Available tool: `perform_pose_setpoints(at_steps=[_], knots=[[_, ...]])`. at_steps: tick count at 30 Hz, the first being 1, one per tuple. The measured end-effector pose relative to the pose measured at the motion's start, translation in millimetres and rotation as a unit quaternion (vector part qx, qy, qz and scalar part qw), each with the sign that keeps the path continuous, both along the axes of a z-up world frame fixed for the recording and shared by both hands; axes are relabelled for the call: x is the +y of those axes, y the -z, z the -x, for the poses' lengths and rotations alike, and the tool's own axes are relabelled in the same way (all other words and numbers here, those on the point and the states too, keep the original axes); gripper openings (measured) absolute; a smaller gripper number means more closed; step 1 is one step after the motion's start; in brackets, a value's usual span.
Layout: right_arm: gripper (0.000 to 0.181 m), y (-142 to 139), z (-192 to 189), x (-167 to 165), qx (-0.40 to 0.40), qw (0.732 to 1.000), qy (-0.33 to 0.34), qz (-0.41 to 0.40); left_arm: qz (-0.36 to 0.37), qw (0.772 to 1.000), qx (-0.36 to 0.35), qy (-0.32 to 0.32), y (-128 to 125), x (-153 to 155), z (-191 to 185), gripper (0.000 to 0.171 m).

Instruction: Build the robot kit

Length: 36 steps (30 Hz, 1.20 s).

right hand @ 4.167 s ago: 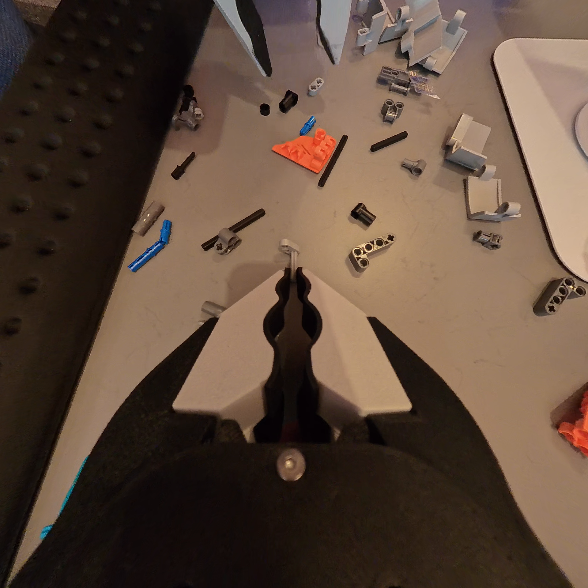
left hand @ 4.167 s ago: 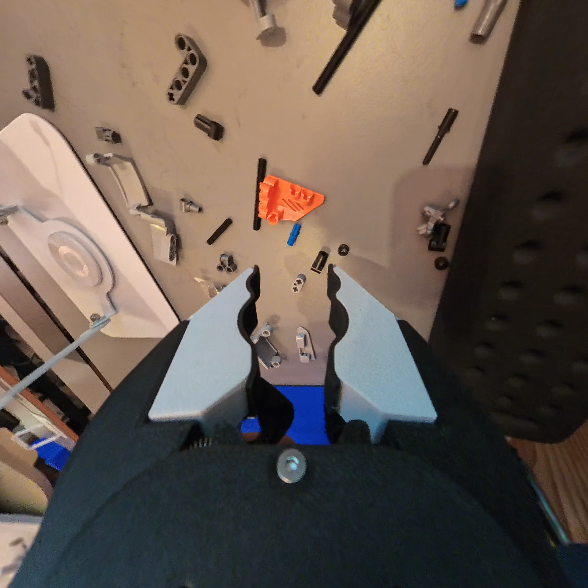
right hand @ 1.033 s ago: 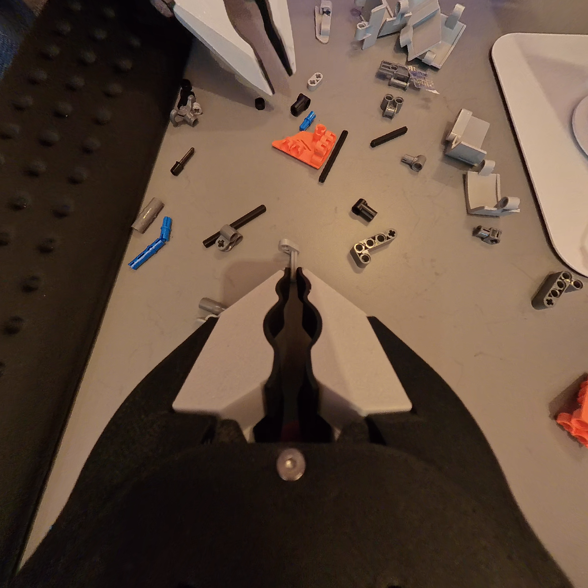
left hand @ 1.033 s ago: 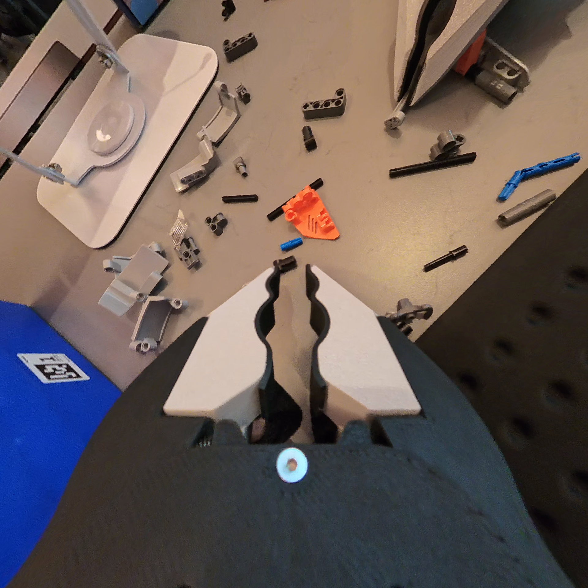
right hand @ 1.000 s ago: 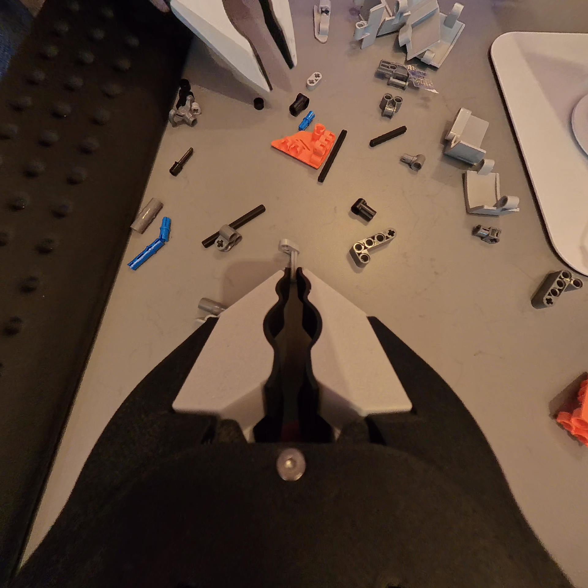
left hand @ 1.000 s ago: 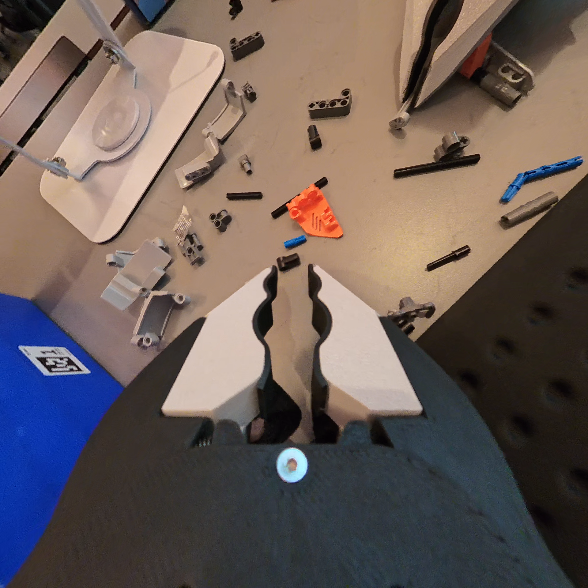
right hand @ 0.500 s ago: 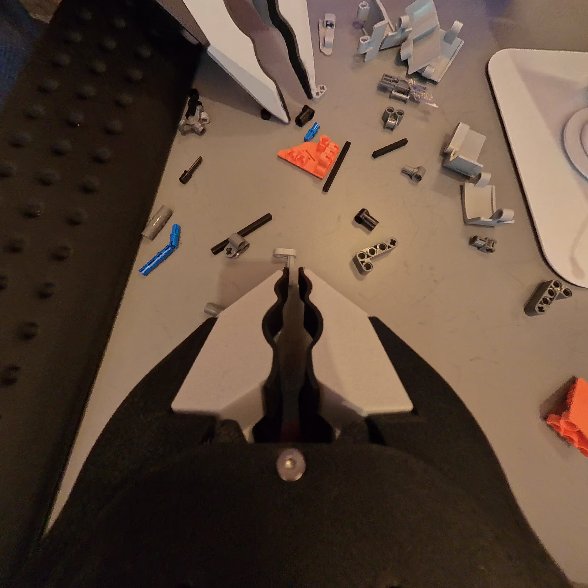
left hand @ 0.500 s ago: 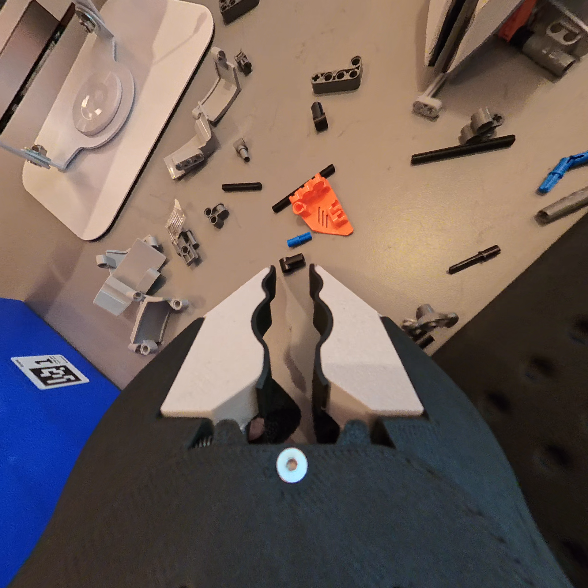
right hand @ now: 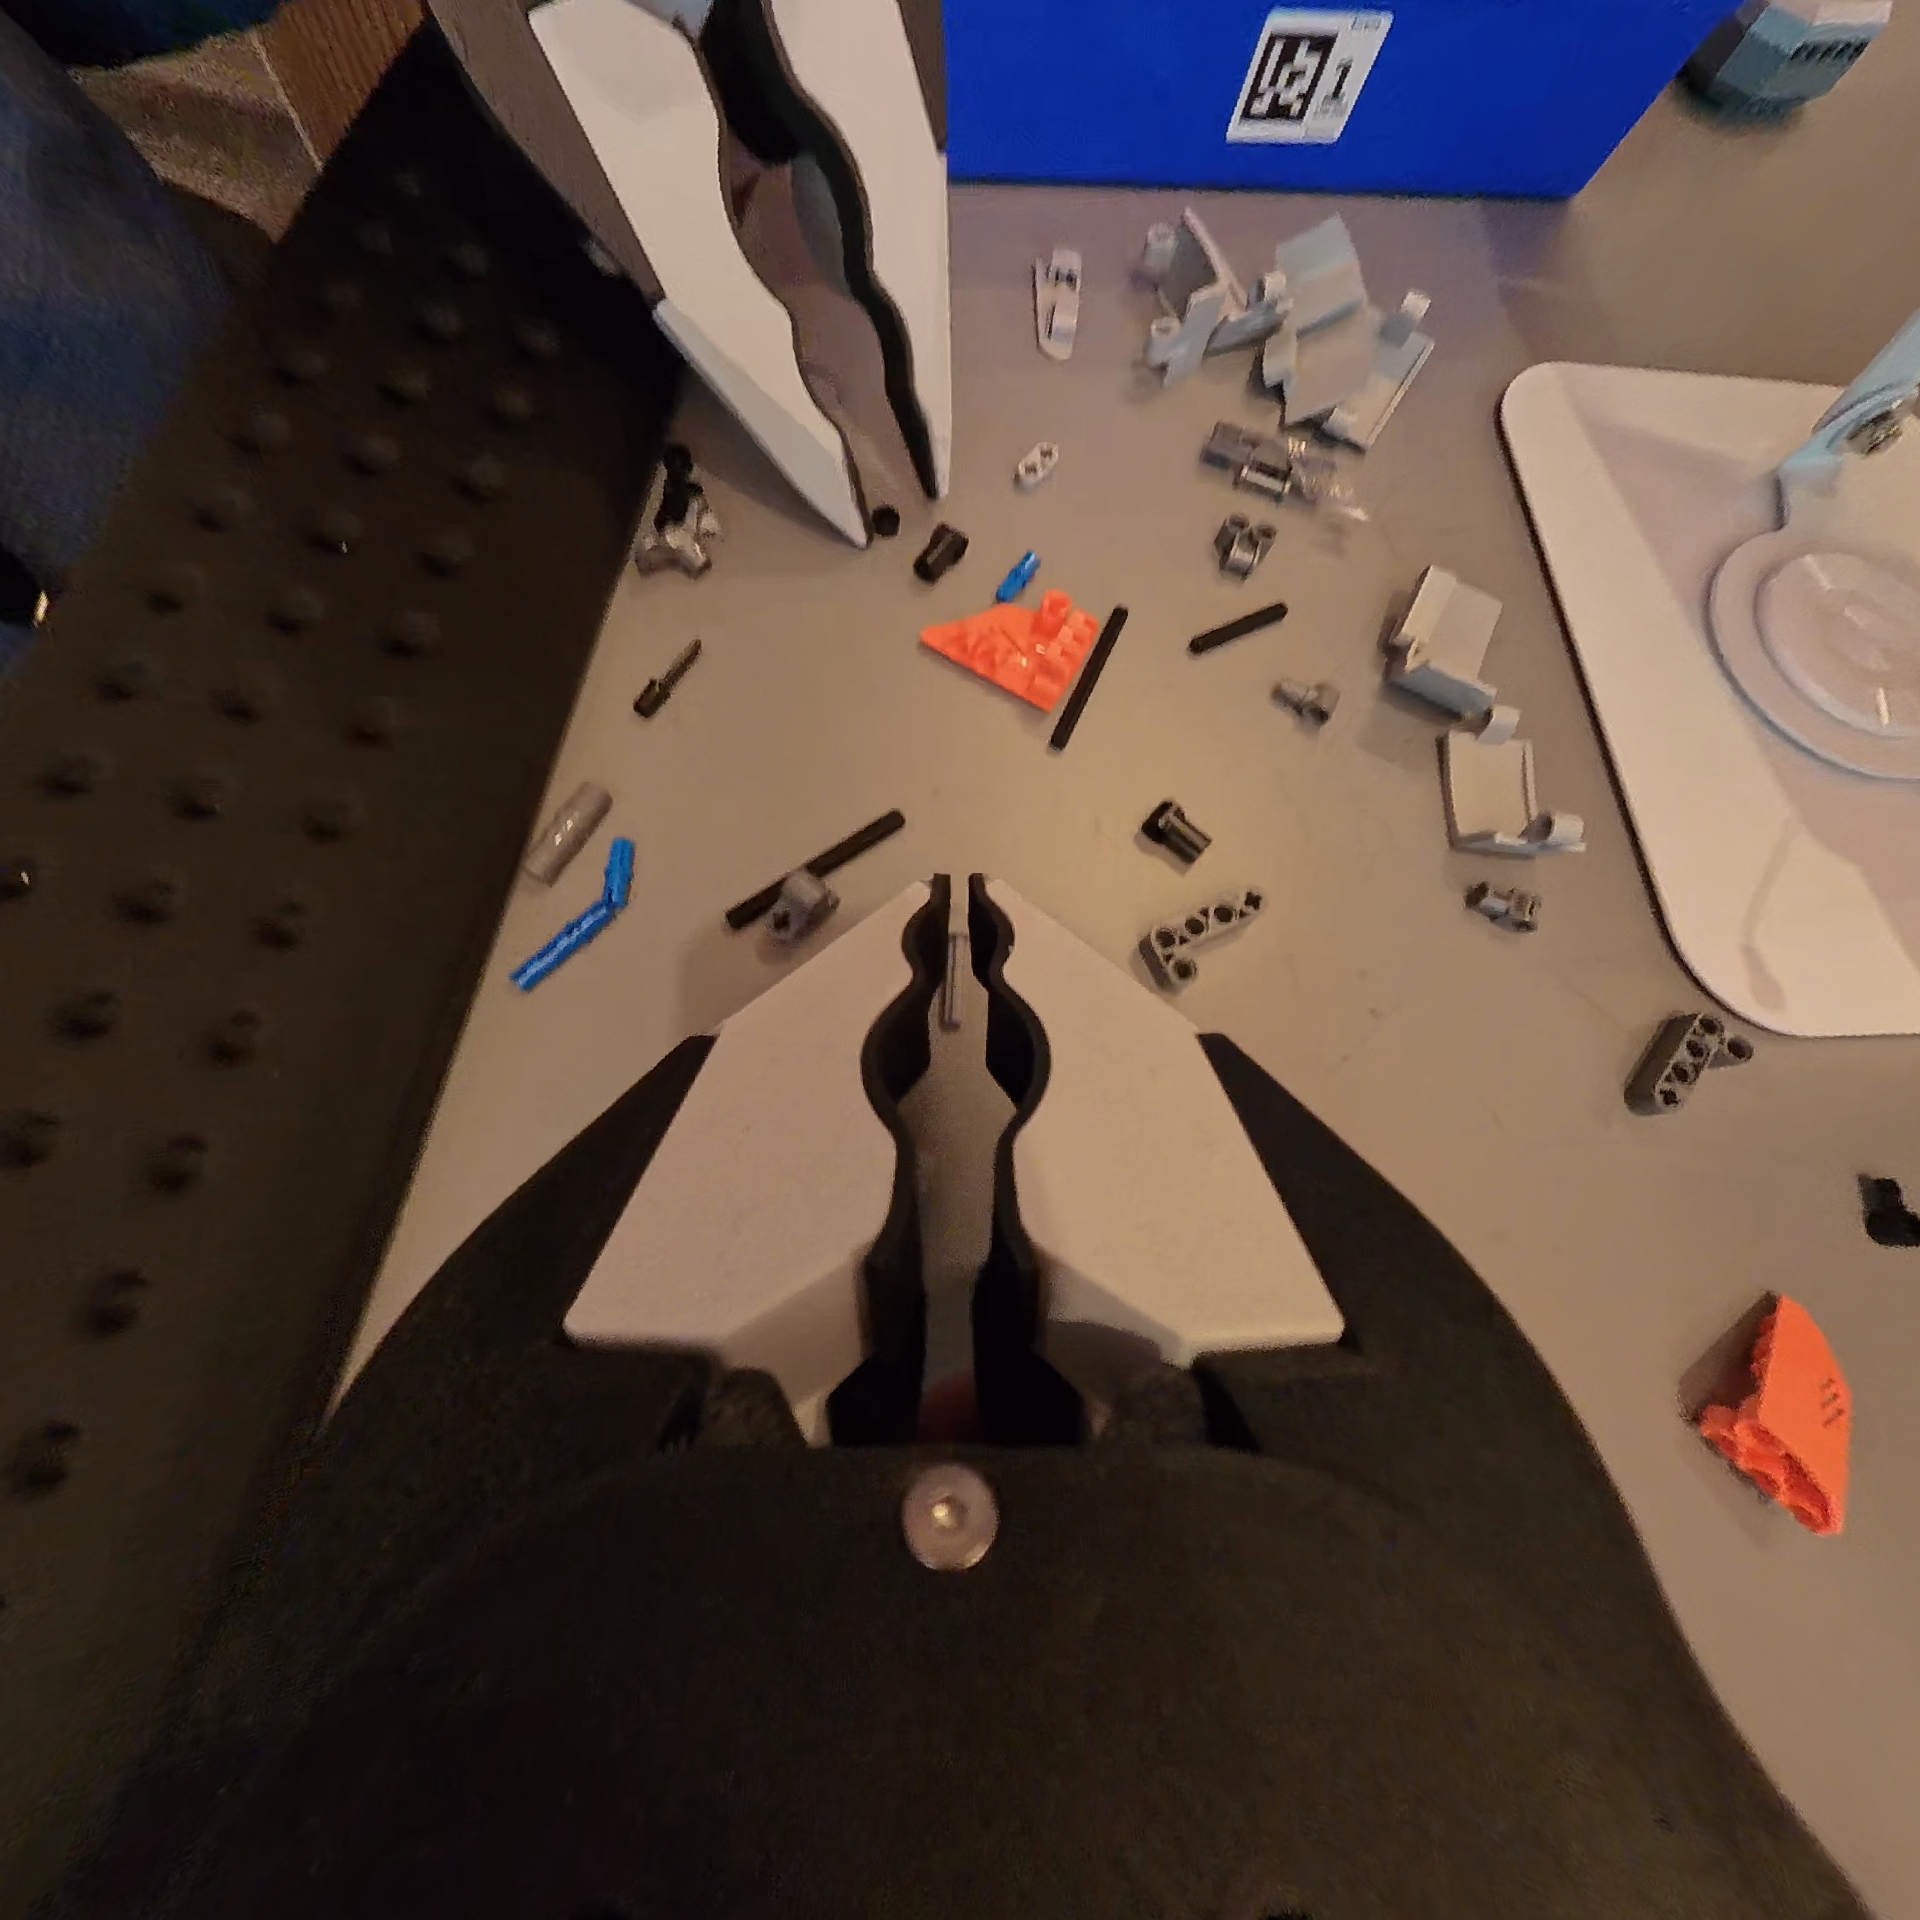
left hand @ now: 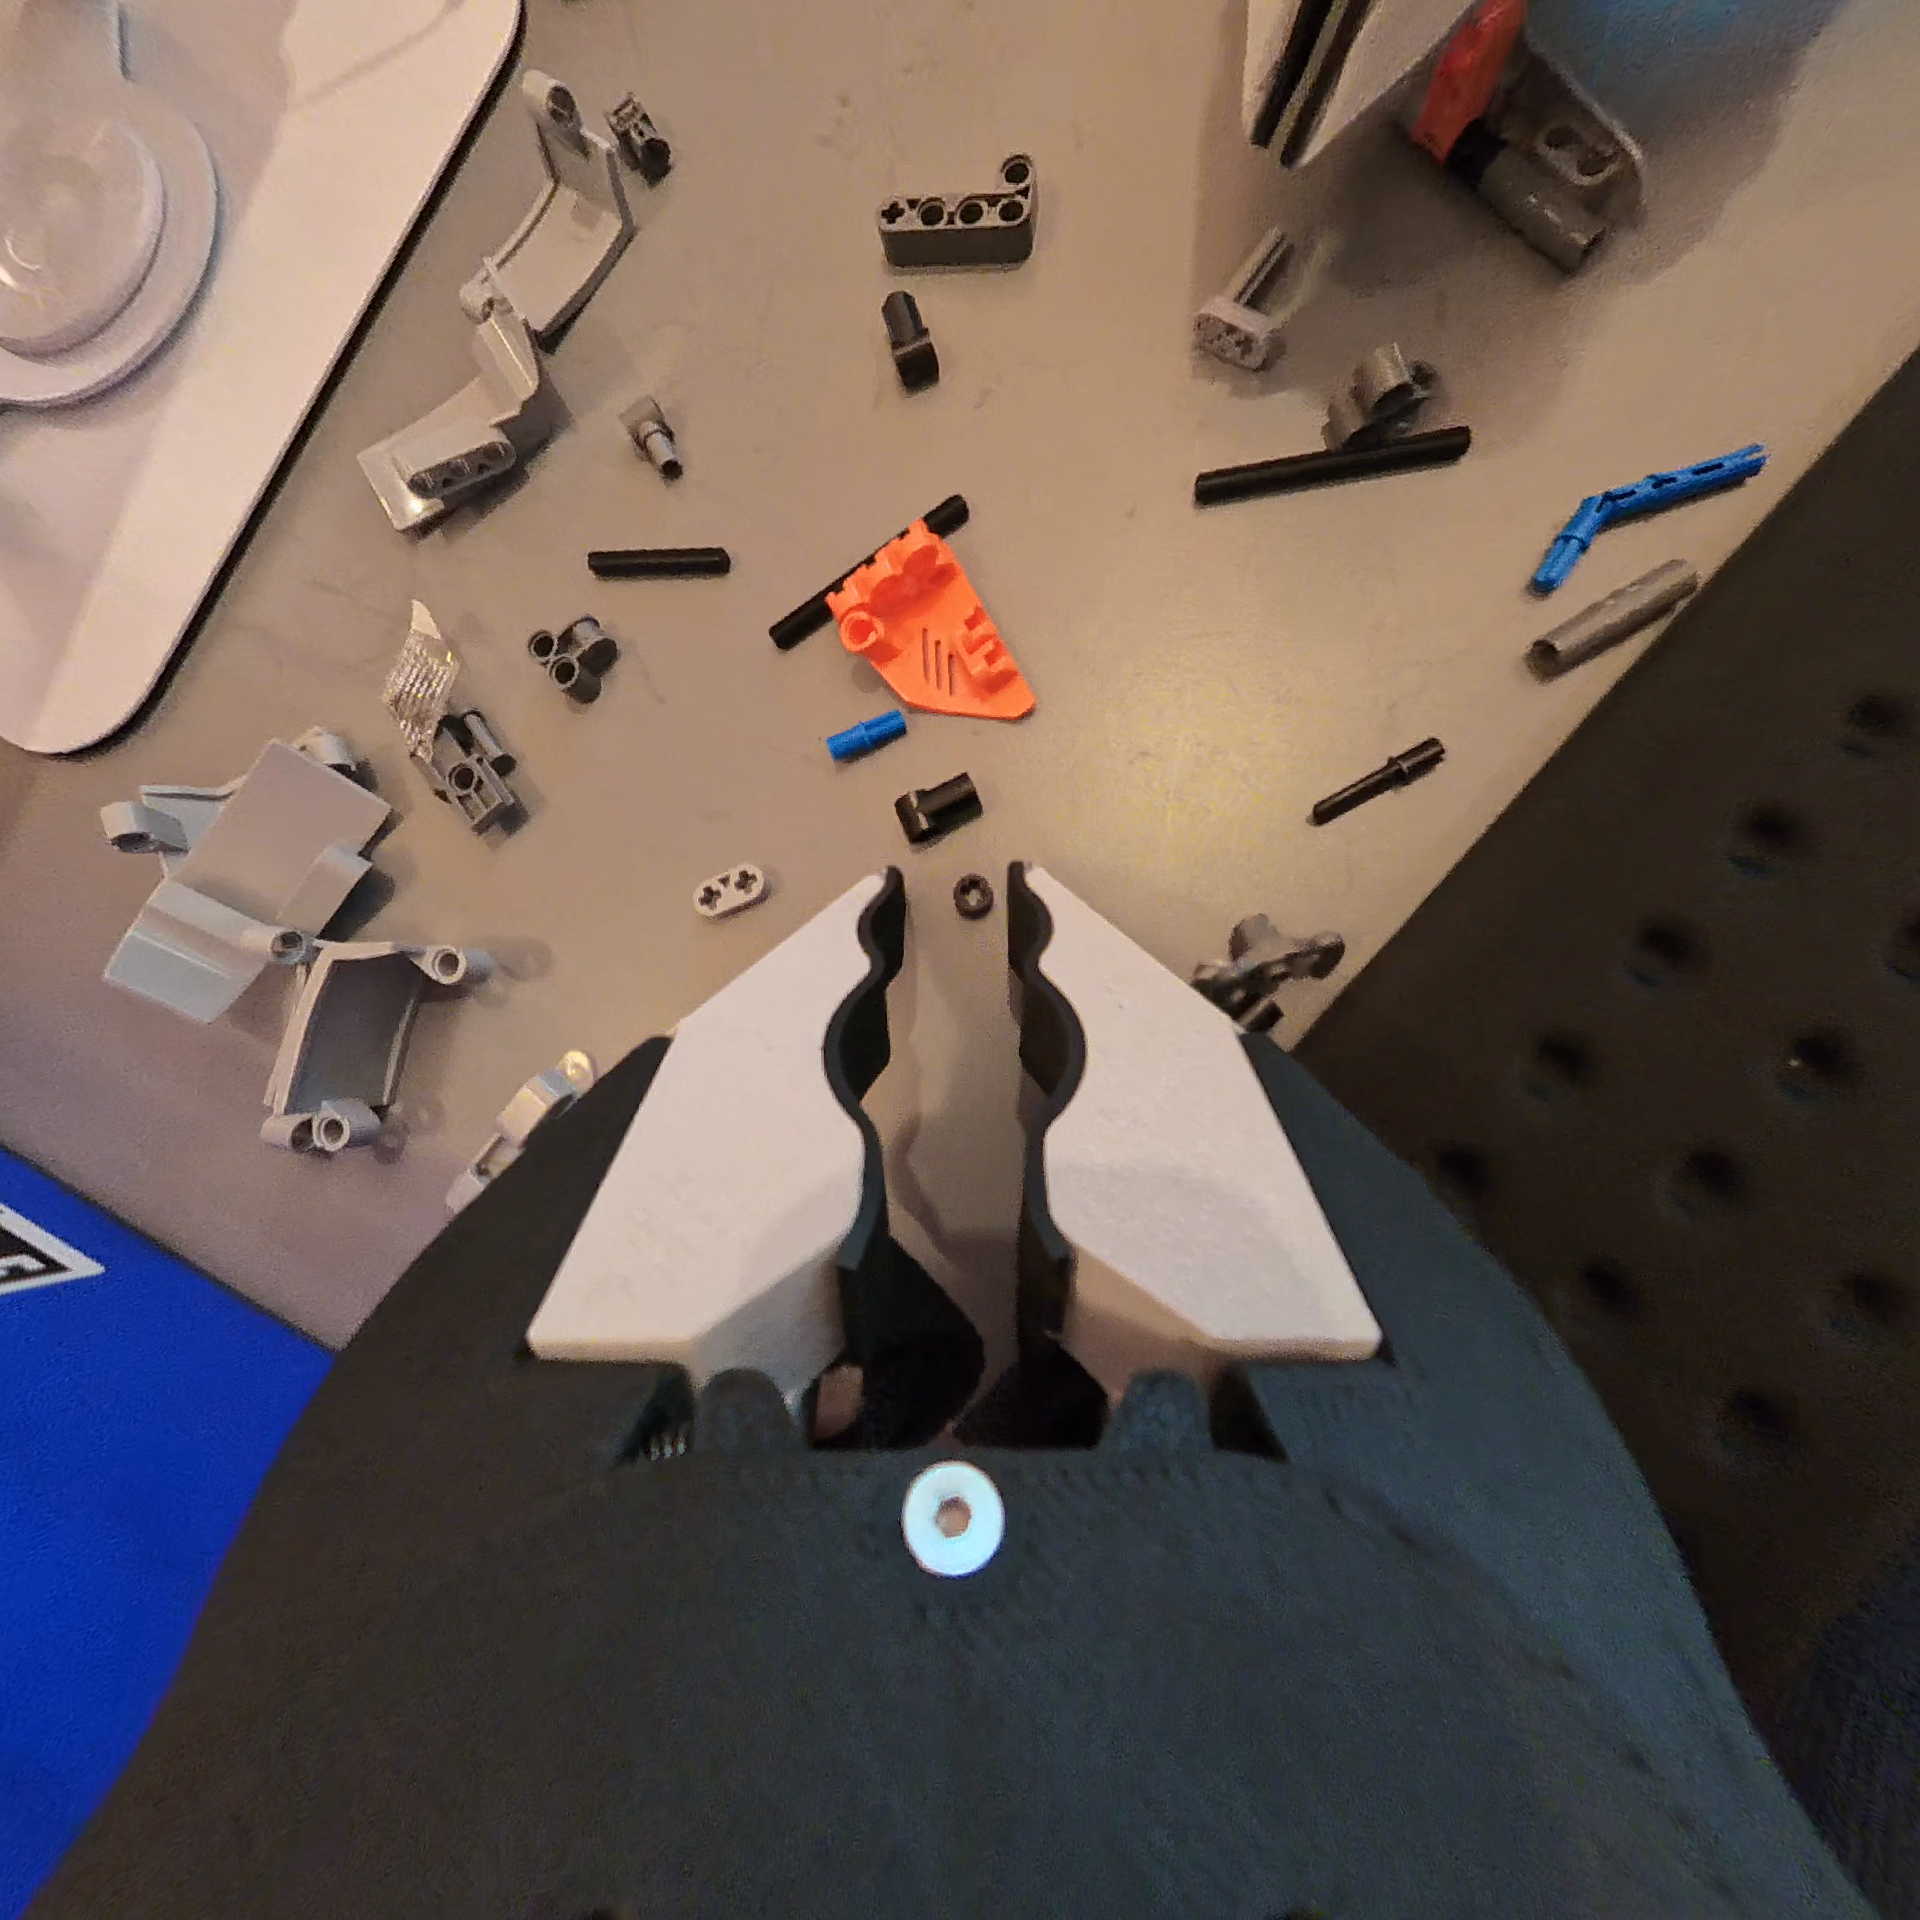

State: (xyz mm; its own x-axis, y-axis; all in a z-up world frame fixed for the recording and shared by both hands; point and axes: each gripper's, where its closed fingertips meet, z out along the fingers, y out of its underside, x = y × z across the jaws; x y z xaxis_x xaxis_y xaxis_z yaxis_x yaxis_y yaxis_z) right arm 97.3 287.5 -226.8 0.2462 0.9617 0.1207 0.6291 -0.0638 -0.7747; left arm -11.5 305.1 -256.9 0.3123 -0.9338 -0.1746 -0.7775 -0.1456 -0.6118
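Observation:
My left gripper (left hand: 958,883) is open by a narrow gap, its tips down at the grey table. A small black ring (left hand: 974,896) lies between the tips; the right wrist view shows the same gripper (right hand: 896,511) and ring (right hand: 885,520). A black connector (left hand: 938,805), a blue pin (left hand: 865,736) and an orange wedge (left hand: 935,644) lie just ahead. My right gripper (right hand: 958,883) has its jaws slightly apart and is empty. A light grey axle piece (left hand: 1242,307) lies on the table below its tips (left hand: 1283,156) and shows through the gap (right hand: 951,982).
A black studded mat (left hand: 1662,1039) borders the table. A white stand base (left hand: 260,260) and a blue box (right hand: 1143,104) sit at the edges. Grey panels (left hand: 239,883), a dark grey L beam (left hand: 956,223), black axles and a second orange wedge (right hand: 1777,1413) are scattered about.
My left gripper has moved so the black ring now sits between its tips. My right gripper has let go of the light grey axle piece and drawn back above it.

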Motion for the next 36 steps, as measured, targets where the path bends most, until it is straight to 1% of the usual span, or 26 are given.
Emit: perform_pose_setpoints(at_steps=[3, 5, 9, 12, 15, 17, 21, 22, 27, 31, 36], knots=[[0.000, -9, 14, -1, 0.009, 1.000, 0.003, -0.008, 0.007, 1.000, -0.009, 0.010, 0, -2, 1, 0.020], [0.001, -11, 25, -2, 0.007, 1.000, 0.006, -0.010, -0.009, 1.000, -0.003, 0.004, -1, 4, 2, 0.022], [0.003, -13, 55, -2, 0.008, 1.000, 0.019, -0.009, -0.011, 1.000, -0.004, 0.023, -1, 3, -4, 0.021], [0.006, -7, 77, 1, -0.004, 0.999, 0.037, -0.001, 0.000, 0.999, -0.011, 0.035, 0, 0, -9, 0.020], [0.006, 3, 90, 8, -0.022, 0.998, 0.058, 0.000, 0.003, 0.999, -0.013, 0.042, 0, -3, -9, 0.019], [0.006, 11, 93, 13, -0.036, 0.997, 0.067, 0.003, 0.000, 0.999, -0.012, 0.052, 0, -6, -10, 0.016], [0.005, 16, 93, 20, -0.058, 0.996, 0.072, -0.014, -0.008, 0.998, -0.011, 0.063, 0, -8, -11, 0.016], [0.004, 16, 92, 22, -0.064, 0.995, 0.072, -0.019, -0.009, 0.998, -0.013, 0.065, -1, -8, -11, 0.018], [0.003, 19, 89, 27, -0.078, 0.994, 0.075, -0.023, -0.017, 0.998, -0.047, 0.041, -11, 2, -11, 0.025], [0.002, 16, 88, 36, -0.074, 0.993, 0.088, -0.021, -0.033, 0.998, -0.021, 0.042, -5, 7, -13, 0.030], [0.003, 20, 88, 42, -0.078, 0.992, 0.099, -0.012, -0.028, 0.998, -0.010, 0.059, -1, 3, -17, 0.023]])
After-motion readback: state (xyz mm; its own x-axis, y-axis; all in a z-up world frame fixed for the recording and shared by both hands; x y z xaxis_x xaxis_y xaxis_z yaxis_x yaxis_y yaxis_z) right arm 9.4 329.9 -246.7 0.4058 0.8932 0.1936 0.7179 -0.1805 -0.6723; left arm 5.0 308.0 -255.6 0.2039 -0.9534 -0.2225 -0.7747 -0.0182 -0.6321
